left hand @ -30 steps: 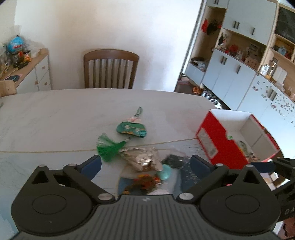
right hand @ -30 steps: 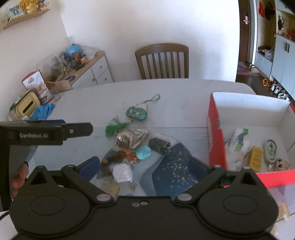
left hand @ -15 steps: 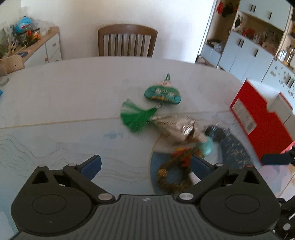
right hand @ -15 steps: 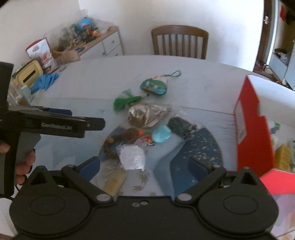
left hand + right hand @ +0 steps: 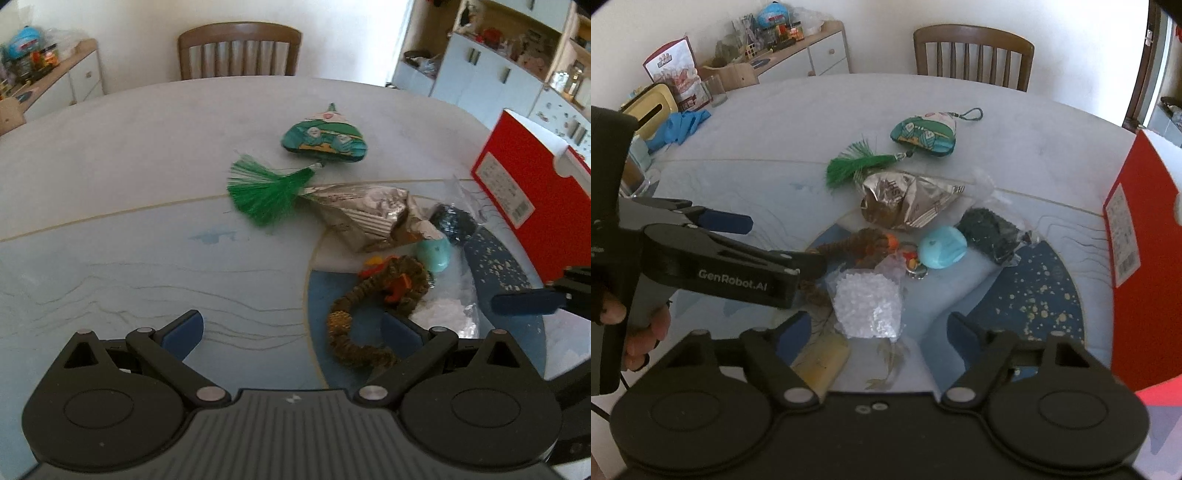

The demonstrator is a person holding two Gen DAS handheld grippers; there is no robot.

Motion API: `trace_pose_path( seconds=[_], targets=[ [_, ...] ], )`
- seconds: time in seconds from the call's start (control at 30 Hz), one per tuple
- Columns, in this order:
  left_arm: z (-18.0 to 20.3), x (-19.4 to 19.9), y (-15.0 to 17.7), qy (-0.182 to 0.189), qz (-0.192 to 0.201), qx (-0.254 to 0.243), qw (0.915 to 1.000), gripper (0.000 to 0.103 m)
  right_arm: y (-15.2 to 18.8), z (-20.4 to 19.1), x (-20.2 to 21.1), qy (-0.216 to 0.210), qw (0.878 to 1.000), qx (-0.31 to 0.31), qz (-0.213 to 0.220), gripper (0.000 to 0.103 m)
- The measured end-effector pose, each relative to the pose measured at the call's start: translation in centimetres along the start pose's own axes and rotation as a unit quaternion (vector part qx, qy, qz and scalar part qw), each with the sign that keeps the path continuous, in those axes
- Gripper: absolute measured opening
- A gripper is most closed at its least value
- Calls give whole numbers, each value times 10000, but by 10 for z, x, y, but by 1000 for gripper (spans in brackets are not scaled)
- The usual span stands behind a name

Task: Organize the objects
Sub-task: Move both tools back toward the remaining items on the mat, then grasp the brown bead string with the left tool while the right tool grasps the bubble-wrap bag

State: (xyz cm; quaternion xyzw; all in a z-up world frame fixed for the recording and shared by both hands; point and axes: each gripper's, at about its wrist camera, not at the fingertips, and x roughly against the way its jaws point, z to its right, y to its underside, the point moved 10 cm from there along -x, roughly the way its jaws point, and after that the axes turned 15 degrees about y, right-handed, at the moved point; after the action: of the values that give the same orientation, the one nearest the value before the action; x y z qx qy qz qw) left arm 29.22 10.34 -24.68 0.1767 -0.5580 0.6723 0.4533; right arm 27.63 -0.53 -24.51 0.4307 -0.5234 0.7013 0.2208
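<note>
A person's left gripper (image 5: 291,326) hung over the table (image 5: 129,155) with its jaws spread wide and empty, the braided brown cord (image 5: 373,314) lying just ahead of its right finger. The right gripper (image 5: 875,332), also wide open and holding nothing, stood over the clear bag of white granules (image 5: 868,306), which lay between its fingers. The cord looked light, soft and limp, likely to sag from any grip; its thick coiled middle seemed the surest hold. The bag appeared slippery and loose-filled, best pinched across its bulk. Beyond the cord sat a pale blue case (image 5: 942,247) and a crumpled foil packet (image 5: 905,203), with a green tassel (image 5: 266,192) farther off. The red box (image 5: 524,184) stood well to the cord's right, apparently the destination.
</note>
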Motion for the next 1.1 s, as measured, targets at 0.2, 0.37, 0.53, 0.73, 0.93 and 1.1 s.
trace_pose_path(
  seconds=[0.2,0.37,0.53,0.73,0.93,1.1],
  targets=[
    [5,-5,-1,38,40,-118,9999,97,0,-3,-5,-70,10000,32,-18,65],
    [10,-6,-4,69,93,-214,9997,79,-2,-7,-7,-132,9999,33,-17,59],
    [17,-6,-6,125,81,-290,9995,54,-3,-10,-8,-172,9998,32,-10,54],
    [24,-8,-5,201,4,-310,9993,25,-6,-9,-9,-156,9999,-67,0,44],
    [26,-5,-3,140,-28,-292,9995,14,-6,-4,-3,-156,9996,-211,49,37],
    [29,6,-7,155,66,-250,9995,14,-7,4,8,-163,9991,-361,120,35]
  ],
)
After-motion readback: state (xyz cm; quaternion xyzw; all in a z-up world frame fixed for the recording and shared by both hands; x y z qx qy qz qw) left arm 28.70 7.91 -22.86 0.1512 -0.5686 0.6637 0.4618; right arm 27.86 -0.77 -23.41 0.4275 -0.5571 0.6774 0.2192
